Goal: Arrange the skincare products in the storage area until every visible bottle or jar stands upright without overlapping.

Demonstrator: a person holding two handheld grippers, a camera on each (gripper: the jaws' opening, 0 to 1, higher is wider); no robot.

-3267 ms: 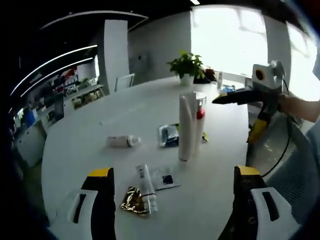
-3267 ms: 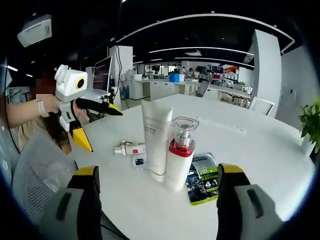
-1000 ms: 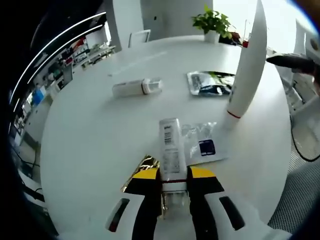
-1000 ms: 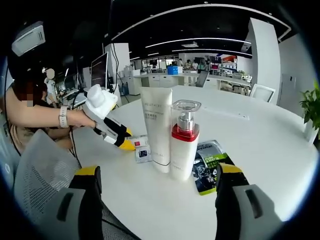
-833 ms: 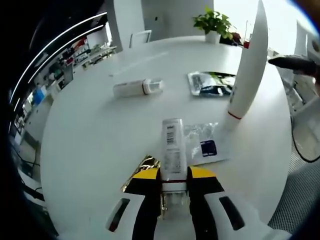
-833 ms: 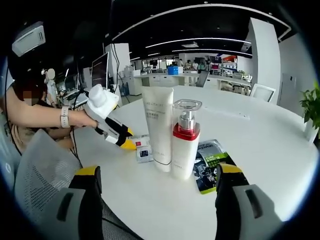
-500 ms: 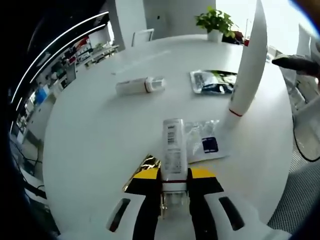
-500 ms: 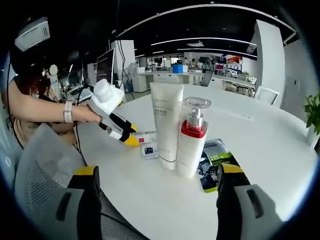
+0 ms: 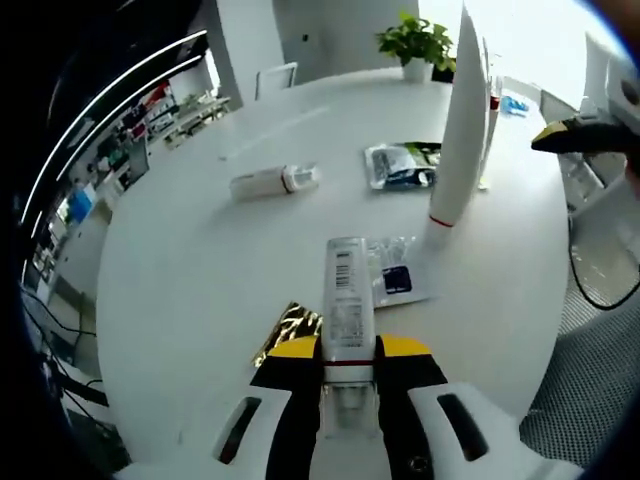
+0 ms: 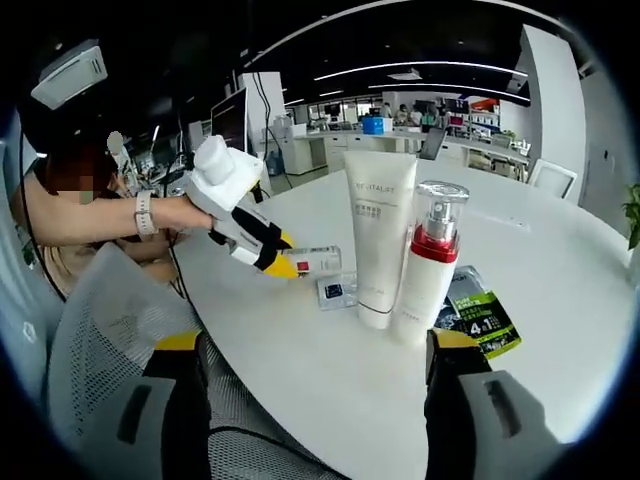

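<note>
Small tube [image 9: 347, 300] is sitting pinched between your left gripper's [image 9: 347, 352] closed jaws at lower centre, pointing up-frame above the white table [image 9: 180, 290]. Your right gripper [image 10: 315, 385] is hovering with jaws spread wide, gripping nothing, the tall tube [image 10: 378, 250] and pump bottle [image 10: 427, 260] standing upright at centre.

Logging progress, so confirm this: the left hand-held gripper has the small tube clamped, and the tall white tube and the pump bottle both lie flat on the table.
Wrong on one point: in the right gripper view the tall white tube and pump bottle stand upright. The left hand-held gripper does clamp the small tube.
</note>
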